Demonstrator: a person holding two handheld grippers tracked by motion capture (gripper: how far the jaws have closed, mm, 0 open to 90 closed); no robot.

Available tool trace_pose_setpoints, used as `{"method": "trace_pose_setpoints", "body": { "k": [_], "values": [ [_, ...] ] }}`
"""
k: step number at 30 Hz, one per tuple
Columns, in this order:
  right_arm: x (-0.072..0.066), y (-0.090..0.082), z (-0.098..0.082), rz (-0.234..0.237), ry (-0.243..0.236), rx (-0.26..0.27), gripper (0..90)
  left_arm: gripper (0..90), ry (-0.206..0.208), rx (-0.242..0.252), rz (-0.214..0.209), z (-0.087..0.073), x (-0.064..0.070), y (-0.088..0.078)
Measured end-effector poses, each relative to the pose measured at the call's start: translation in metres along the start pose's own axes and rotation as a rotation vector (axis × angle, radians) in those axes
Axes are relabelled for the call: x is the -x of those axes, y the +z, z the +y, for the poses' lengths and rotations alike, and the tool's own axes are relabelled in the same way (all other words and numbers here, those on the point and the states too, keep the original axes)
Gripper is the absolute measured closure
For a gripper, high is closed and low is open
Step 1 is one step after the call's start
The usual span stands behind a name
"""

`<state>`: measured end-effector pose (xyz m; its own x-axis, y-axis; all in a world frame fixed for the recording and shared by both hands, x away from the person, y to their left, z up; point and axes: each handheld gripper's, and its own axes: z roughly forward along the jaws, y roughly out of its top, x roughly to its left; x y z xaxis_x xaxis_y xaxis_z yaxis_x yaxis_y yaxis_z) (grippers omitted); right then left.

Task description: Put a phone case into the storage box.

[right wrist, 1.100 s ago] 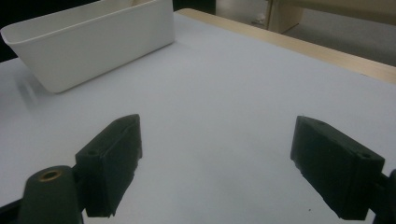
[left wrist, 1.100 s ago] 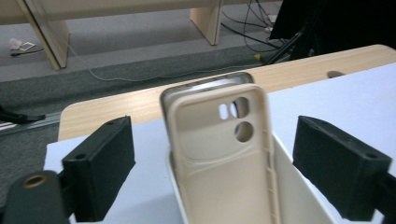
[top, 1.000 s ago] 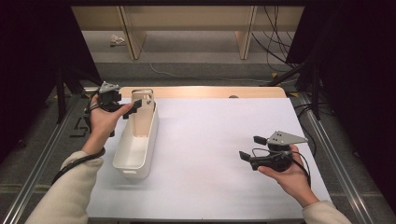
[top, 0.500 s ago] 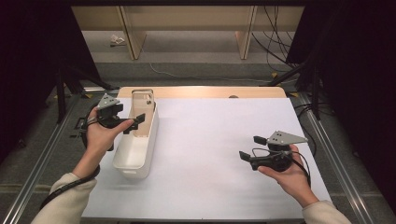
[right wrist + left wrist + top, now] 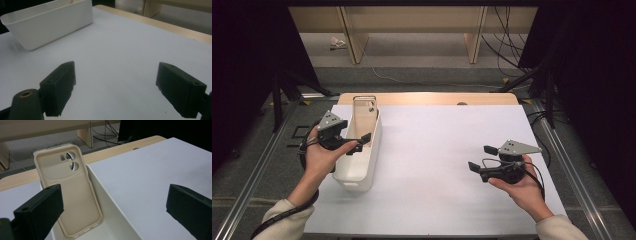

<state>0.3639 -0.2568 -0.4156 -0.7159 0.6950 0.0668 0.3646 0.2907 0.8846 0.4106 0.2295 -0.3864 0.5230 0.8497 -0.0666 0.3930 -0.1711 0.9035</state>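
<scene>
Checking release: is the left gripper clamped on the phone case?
No: in the left gripper view the left gripper has its jaws wide apart, and the beige phone case leans untouched inside the white bin.

A beige phone case [image 5: 70,195] is seen in a white bin [image 5: 362,165]. Round holes are cut near the top of the case, and grey is seen through them. The table top [image 5: 447,165] is covered in plain white, and a light wood edge is shown at its far side. Black jaws are seen on the left gripper [image 5: 357,142] and the right gripper [image 5: 479,159]. Grey plates are carried on top of both. Cream sleeves are worn.
</scene>
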Motion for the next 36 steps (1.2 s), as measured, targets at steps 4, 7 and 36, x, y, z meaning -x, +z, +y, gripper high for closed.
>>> {"method": "trace_pose_setpoints", "body": {
  "k": [4, 7, 36],
  "values": [
    [0.000, 0.000, 0.000, 0.000, 0.000, -0.001, 17.0, 0.6, 0.002, 0.008, -0.011, -0.003, 0.005, -0.003],
    [0.000, 0.000, 0.000, 0.001, 0.000, -0.001, 17.0, 0.6, 0.005, 0.008, -0.018, -0.006, 0.009, -0.005],
    [0.001, -0.001, 0.000, 0.000, 0.003, 0.003, 16.9, 3.1, 0.050, 0.012, -0.090, -0.047, 0.041, -0.023]
  ]
}}
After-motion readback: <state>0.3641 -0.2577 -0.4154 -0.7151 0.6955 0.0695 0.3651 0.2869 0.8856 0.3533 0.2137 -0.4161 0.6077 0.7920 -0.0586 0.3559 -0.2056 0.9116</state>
